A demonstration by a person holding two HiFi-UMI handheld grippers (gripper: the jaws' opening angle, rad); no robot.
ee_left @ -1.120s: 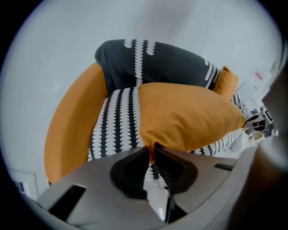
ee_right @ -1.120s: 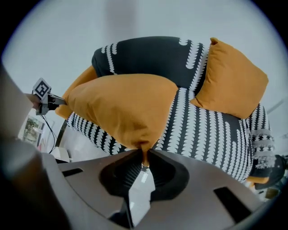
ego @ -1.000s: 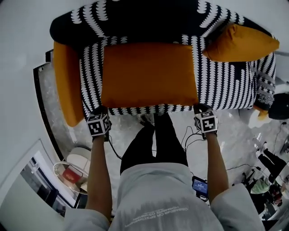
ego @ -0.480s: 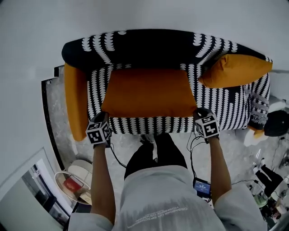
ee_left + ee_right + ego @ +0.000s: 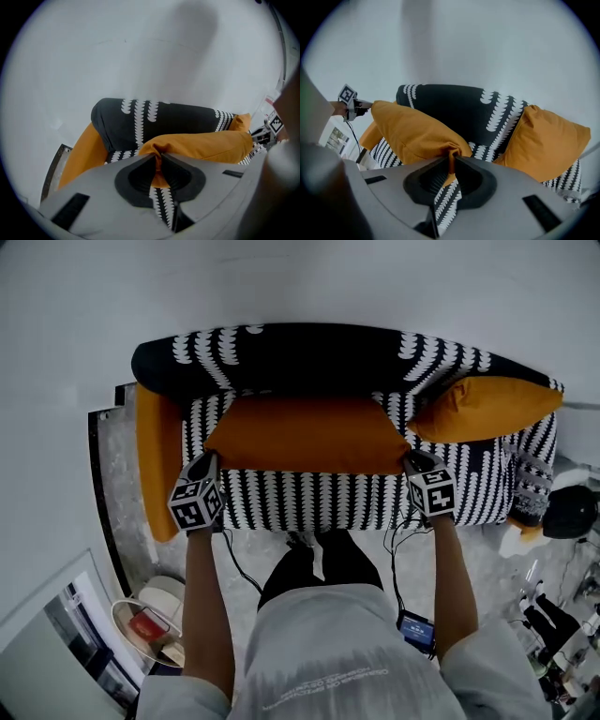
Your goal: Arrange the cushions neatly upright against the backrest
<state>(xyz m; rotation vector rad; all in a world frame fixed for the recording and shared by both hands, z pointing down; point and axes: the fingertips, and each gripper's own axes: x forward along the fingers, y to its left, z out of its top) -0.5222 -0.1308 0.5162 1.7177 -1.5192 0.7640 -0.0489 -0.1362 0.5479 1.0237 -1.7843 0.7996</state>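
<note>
Left gripper (image 5: 208, 461) and right gripper (image 5: 411, 458) each clamped on a front corner of the orange cushion (image 5: 305, 435), mid-seat on the sofa (image 5: 309, 504) near the backrest (image 5: 309, 352); looks soft, light and saggy, so corner pinches suit it.

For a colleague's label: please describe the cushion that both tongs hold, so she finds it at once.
Find the black-and-white patterned sofa by the pale wall. At the middle of its seat is the wide orange cushion, pinched at its front corners by the left tongs and right tongs. The left-end cushion and right-end cushion, also orange, are untouched.
</note>
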